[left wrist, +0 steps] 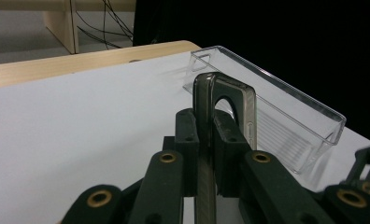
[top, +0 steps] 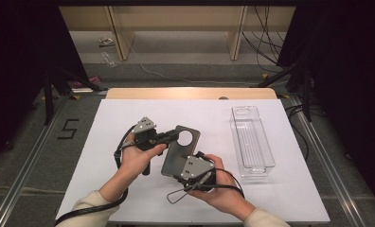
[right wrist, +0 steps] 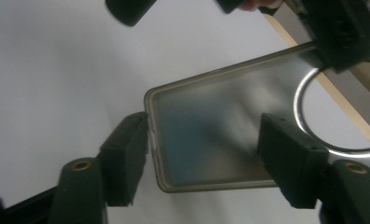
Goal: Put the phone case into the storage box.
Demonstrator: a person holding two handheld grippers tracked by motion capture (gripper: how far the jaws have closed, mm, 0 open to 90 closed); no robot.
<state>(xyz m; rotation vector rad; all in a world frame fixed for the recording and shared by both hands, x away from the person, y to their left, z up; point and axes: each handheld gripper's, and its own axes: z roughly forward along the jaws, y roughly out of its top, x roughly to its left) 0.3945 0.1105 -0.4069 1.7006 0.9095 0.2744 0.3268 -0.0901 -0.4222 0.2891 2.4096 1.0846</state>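
Observation:
A grey phone case (top: 177, 158) with a round hole near its top end is held above the white table. My left gripper (top: 174, 136) is shut on that top end beside the hole; in the left gripper view the case (left wrist: 248, 109) stands edge-on between the jaws of that gripper (left wrist: 205, 140). My right gripper (top: 178, 175) is at the case's lower end. In the right gripper view its jaws (right wrist: 206, 142) stand wide apart on either side of the case (right wrist: 206, 112), the left pad at the case's edge.
A clear, empty plastic tray (top: 252, 142) lies lengthwise at the right of the white table sheet (top: 119, 189). A wooden table edge (top: 190, 92) runs along the far side. Cables and shelf legs lie on the floor beyond.

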